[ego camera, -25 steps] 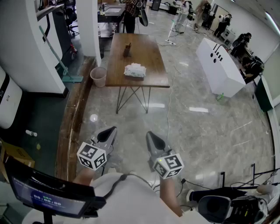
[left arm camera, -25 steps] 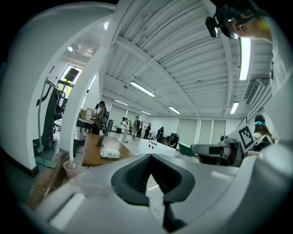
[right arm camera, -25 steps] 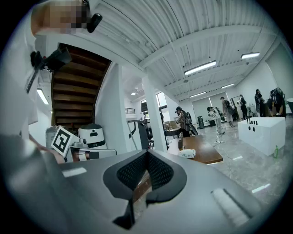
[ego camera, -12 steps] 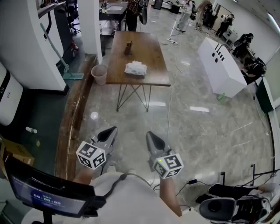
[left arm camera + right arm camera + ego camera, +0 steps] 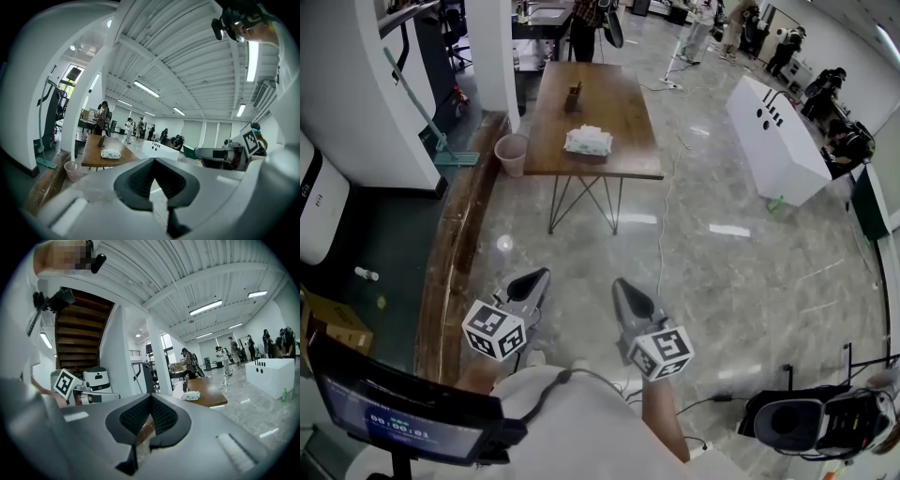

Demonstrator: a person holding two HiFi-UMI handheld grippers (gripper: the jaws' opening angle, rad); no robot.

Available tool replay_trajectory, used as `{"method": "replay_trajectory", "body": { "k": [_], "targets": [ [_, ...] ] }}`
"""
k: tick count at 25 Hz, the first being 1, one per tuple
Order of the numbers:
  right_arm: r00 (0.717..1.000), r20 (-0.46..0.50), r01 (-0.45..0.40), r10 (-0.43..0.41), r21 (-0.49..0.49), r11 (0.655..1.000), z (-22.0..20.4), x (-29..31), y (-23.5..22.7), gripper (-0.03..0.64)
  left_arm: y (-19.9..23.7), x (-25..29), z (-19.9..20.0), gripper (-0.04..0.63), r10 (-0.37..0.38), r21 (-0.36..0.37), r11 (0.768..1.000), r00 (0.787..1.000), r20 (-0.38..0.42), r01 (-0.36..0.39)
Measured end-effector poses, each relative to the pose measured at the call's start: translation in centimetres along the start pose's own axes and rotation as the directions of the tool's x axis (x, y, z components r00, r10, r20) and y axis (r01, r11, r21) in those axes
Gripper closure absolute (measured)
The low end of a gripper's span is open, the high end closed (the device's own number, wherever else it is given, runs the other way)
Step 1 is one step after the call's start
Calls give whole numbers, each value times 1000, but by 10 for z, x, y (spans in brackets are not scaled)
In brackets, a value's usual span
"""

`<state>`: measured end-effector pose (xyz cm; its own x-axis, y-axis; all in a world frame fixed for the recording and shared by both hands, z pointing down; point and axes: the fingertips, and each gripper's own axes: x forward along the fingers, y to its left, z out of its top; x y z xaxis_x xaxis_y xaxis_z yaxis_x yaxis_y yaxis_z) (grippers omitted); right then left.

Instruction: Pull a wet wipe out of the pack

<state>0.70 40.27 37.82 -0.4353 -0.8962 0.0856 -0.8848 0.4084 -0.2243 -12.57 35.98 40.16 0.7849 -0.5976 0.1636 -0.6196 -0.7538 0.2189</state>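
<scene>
Left gripper (image 5: pixel 543 274) and right gripper (image 5: pixel 617 284): grey (white marker cubes (image 5: pixel 495 330)).

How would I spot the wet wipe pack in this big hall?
Find the long brown wooden table on thin metal legs, standing on the grey marble floor. The pack is the low, white, soft-looking packet lying near the table's closer end. The only other thing on the tabletop is a small dark upright object farther back.

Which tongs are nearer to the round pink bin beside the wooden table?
Left. The left tongs face the round pink bin almost straight ahead; the right tongs sit further to its right.
</scene>
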Motion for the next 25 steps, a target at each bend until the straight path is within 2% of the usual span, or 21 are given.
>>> {"method": "replay_trajectory", "body": {
  "k": [5, 14, 21, 25],
  "targets": [
    [1000, 4, -11, 11, 3, 1000, -10, -16, -17, 609, -14, 10, -9, 591, 29, 8, 1000, 1000, 12, -29],
    [1000, 10, -26, 26, 47, 999, -10, -29, -38, 609, -28, 11, -20, 591, 76, 7, 997, 997, -28, -76],
    [999, 15, -29, 28, 70, 997, -14, -42, -52, 609, -48, 25, -19, 591, 70, 24, 997, 997, -27, -69],
    [999, 18, -29, 28, 70, 997, -13, -38, -57, 609, -43, 26, -22, 591, 74, 25, 997, 997, -32, -73]
  ]
}}
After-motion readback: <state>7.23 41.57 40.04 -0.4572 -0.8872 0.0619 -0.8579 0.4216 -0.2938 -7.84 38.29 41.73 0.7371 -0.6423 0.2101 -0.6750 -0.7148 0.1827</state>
